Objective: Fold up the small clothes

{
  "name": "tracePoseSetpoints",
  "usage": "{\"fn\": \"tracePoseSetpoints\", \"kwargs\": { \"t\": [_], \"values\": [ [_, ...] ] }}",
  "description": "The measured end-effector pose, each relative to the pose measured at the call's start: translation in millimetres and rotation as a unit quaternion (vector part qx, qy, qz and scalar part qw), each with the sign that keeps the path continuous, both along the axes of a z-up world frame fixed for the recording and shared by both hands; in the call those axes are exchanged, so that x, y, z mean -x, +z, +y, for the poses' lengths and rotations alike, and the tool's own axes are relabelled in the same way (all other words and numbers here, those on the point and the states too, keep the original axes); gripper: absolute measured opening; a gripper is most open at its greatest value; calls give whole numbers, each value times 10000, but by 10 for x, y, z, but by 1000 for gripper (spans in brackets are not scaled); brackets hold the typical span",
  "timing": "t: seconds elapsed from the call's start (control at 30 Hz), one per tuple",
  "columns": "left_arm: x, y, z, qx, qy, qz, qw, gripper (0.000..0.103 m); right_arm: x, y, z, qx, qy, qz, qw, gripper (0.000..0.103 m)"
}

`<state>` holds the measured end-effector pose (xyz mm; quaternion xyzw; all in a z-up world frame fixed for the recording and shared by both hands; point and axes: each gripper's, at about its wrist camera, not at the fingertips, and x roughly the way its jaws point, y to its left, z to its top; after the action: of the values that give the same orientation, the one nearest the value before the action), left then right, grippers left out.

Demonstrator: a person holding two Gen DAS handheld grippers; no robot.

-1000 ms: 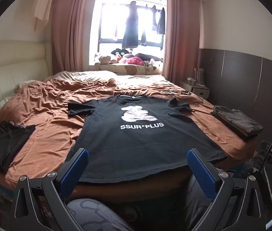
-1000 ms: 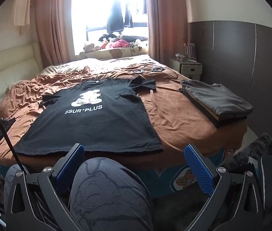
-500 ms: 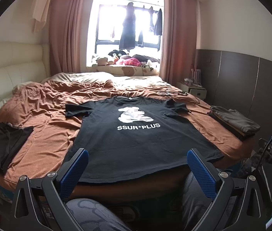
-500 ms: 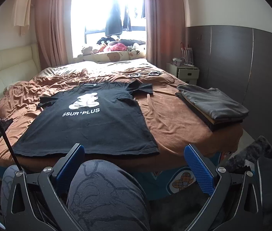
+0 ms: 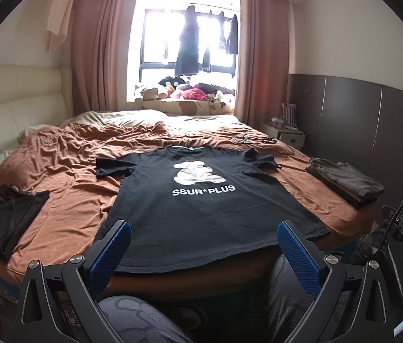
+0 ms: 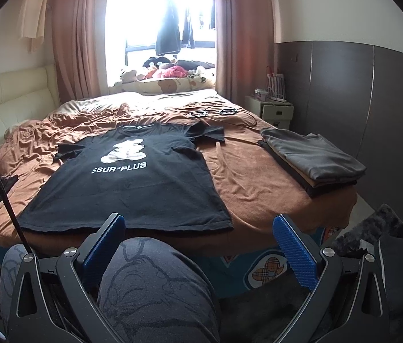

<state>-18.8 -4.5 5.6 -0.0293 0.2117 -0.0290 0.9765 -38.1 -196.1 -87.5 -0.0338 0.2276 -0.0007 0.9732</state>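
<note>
A black T-shirt with a white bear print and the words SSUR*PLUS lies flat, face up, on the brown bedspread; its hem is at the near bed edge. It also shows in the right wrist view. My left gripper is open and empty, held back from the hem, above my knees. My right gripper is open and empty, also short of the bed edge, to the right of the shirt's hem corner.
A stack of folded grey and dark clothes sits at the bed's right edge. A dark garment lies at the left edge. Cables lie on the far bedspread. A nightstand stands by the right wall. My knee is between the right fingers.
Both views have tilted slightly downward and the bed sits a little lower and farther in frame. The shirt has not moved. Both grippers stay open.
</note>
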Motion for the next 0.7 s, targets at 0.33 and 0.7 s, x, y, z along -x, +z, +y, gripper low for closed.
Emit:
{"fn": "tracePoseSetpoints", "kwargs": {
  "t": [0.33,0.7],
  "values": [
    [11,15,-17,8,1,-10,10000,103,52,5,14,26,14,-58,10000,103],
    [72,27,-60,-23,-54,-61,10000,103,50,-2,-5,5,7,-61,10000,103]
  ]
}}
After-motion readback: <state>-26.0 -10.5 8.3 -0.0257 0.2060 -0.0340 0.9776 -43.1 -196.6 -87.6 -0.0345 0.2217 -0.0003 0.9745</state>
